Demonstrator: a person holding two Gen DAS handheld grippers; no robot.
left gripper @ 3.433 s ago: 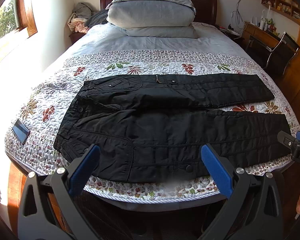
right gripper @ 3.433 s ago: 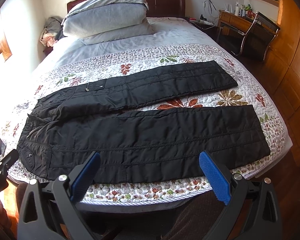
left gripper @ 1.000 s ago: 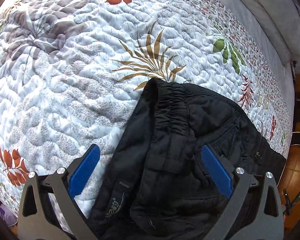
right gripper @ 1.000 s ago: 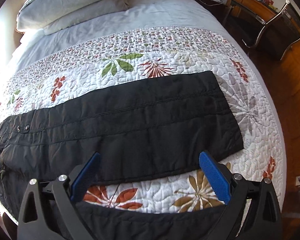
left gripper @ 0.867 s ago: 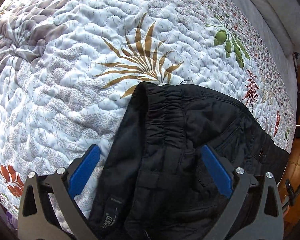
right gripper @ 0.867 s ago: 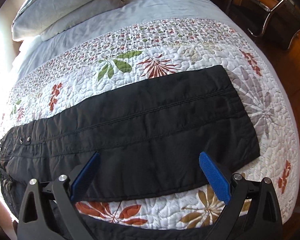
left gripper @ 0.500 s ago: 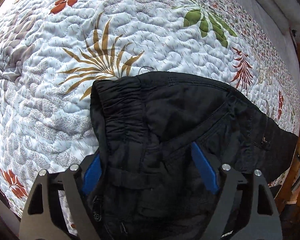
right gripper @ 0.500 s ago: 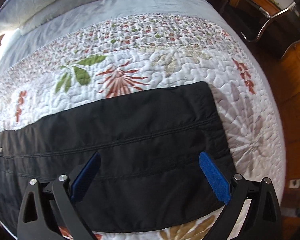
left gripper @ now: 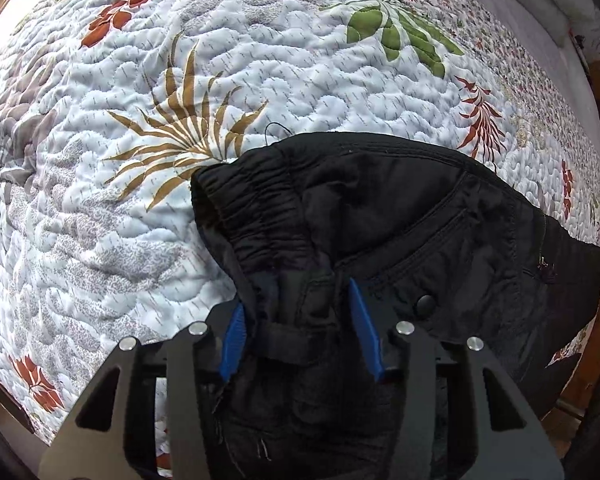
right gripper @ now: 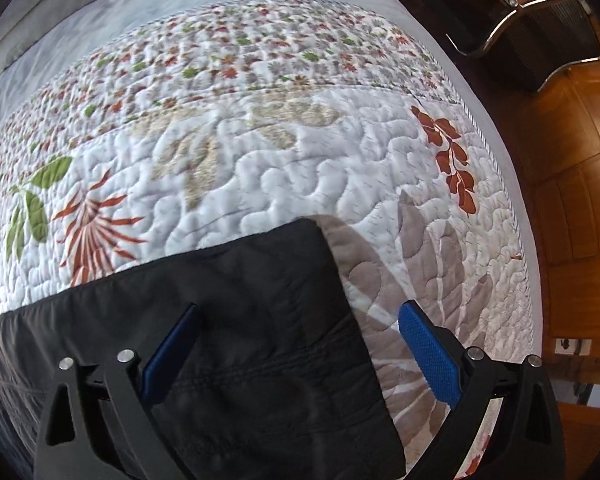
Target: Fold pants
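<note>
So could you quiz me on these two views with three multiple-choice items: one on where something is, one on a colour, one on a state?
1. Where do the pants lie?
A. on a quilted bedspread
B. on a chair
C. on the floor

2. What colour are the gripper pads?
A. red
B. blue
C. yellow

3. How is the right gripper?
A. shut on a pillow
B. out of view
C. open over the pant leg's end

Answers: 1 A, the floral bedspread surrounds them; 2 B, both views show blue; 3 C, its pads stand wide apart.
</note>
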